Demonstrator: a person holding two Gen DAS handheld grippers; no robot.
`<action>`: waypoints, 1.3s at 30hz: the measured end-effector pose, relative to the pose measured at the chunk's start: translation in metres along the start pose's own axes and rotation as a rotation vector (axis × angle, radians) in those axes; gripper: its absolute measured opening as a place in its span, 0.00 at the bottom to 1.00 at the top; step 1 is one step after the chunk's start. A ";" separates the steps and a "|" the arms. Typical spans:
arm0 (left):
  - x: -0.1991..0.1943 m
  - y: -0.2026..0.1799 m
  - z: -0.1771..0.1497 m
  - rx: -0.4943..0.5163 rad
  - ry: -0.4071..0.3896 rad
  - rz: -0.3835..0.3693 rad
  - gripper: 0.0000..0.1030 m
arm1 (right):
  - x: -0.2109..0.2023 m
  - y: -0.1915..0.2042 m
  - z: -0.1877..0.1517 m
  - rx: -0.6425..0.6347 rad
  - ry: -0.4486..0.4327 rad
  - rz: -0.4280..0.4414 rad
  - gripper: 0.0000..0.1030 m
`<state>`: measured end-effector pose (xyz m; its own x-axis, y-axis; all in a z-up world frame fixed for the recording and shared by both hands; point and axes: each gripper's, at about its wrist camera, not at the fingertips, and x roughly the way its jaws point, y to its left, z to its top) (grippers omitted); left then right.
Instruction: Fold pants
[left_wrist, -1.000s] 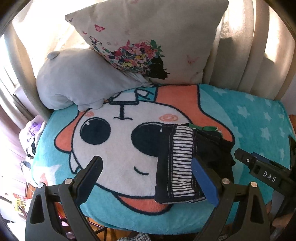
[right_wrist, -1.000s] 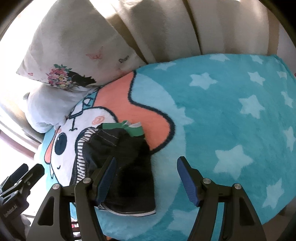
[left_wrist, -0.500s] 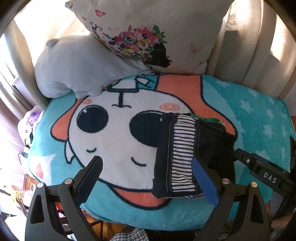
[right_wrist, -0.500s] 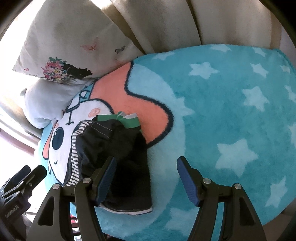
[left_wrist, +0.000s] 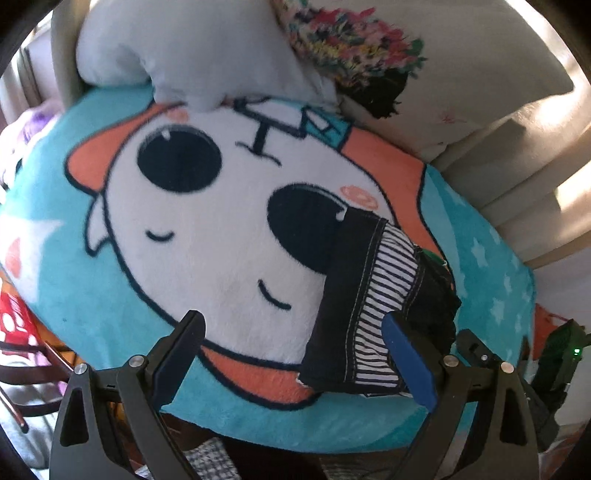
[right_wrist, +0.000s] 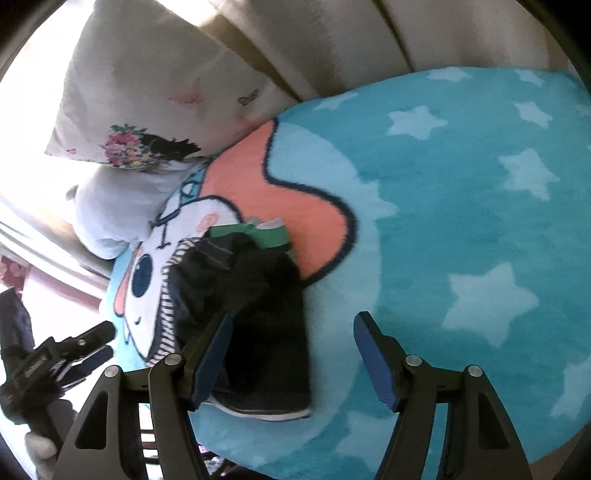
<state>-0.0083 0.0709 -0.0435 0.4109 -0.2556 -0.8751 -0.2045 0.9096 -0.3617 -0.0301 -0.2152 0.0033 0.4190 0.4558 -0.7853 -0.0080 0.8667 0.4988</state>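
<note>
Pants (left_wrist: 373, 314) lying folded on blanket (left_wrist: 110, 306) at 4 o'clock – left claw (left_wrist: 295, 358) and right claw (right_wrist: 291, 354) both hovering, gaping wide, gripping nothing.

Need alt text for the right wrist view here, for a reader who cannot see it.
Small dark folded pants with a striped lining and green waistband lie on a teal star-patterned cartoon blanket, just ahead of the open right gripper, whose jaws hold nothing. A floral pillow and a pale plush cushion sit behind; the left gripper shows at the left edge.
</note>
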 end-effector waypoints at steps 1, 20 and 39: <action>0.004 0.001 0.002 0.000 0.015 -0.019 0.93 | 0.003 0.003 0.001 -0.007 0.006 -0.002 0.71; 0.079 -0.047 0.023 0.130 0.210 -0.287 0.38 | 0.052 0.018 0.025 0.069 0.132 0.093 0.42; 0.041 -0.016 0.101 0.120 0.102 -0.244 0.33 | 0.059 0.097 0.081 0.005 0.086 0.185 0.30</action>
<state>0.1016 0.0794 -0.0411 0.3426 -0.4980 -0.7966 -0.0009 0.8478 -0.5304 0.0675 -0.1210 0.0354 0.3313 0.6233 -0.7084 -0.0735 0.7655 0.6392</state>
